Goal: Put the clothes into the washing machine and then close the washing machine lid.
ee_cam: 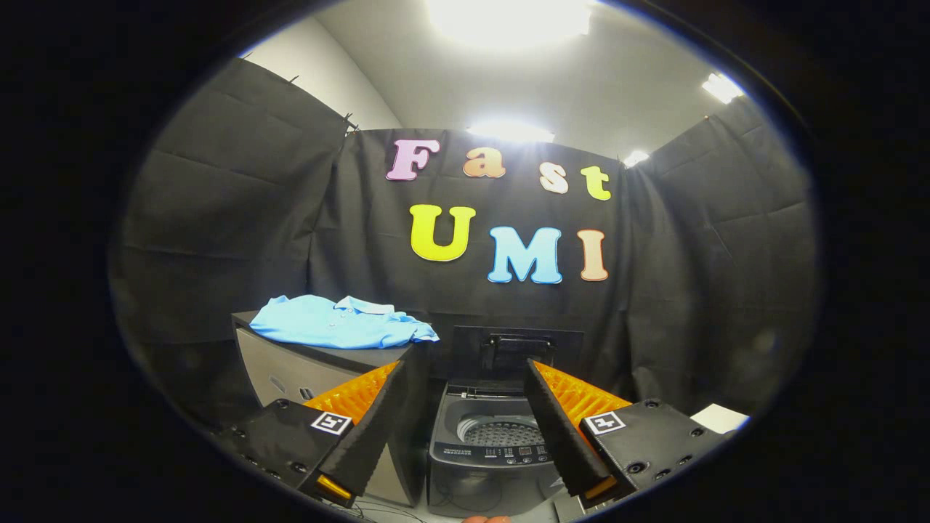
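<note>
— Gripper (465, 378) status?
— Fingers spread wide, empty. Blue shirt (341, 322) lies at ten o'clock on the cabinet (290, 374); washing machine (487, 450) dead ahead, lid (517, 352) up.

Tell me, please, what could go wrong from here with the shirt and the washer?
The shirt lies spread on the cabinet beside the washer; a pinch by the open gripper may leave part dragging outside the drum. The raised lid stands behind the opening and could be bumped.
</note>
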{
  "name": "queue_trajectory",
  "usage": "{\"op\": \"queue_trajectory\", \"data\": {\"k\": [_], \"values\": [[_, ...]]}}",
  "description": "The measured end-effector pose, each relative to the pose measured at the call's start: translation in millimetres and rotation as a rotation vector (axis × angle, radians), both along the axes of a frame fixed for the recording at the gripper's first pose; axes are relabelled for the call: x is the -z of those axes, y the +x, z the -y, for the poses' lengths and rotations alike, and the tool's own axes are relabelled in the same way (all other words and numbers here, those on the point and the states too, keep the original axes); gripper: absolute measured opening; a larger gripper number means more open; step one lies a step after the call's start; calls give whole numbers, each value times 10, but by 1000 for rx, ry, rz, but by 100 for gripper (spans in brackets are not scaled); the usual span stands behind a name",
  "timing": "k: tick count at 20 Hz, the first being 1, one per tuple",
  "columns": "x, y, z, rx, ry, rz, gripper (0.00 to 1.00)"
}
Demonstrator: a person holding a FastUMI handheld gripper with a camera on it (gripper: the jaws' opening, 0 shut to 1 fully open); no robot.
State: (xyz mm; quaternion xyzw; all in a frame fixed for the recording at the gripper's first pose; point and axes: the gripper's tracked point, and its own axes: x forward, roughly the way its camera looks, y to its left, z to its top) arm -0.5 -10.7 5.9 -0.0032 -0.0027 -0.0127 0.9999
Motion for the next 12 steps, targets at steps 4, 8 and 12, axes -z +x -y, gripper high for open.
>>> {"op": "queue_trajectory", "data": {"k": [4,8,12], "values": [[-14,19,6,1,-9,4,100],[-4,43,-29,-2,-13,2,100],[-2,60,-34,1,-20,5,100]]}}
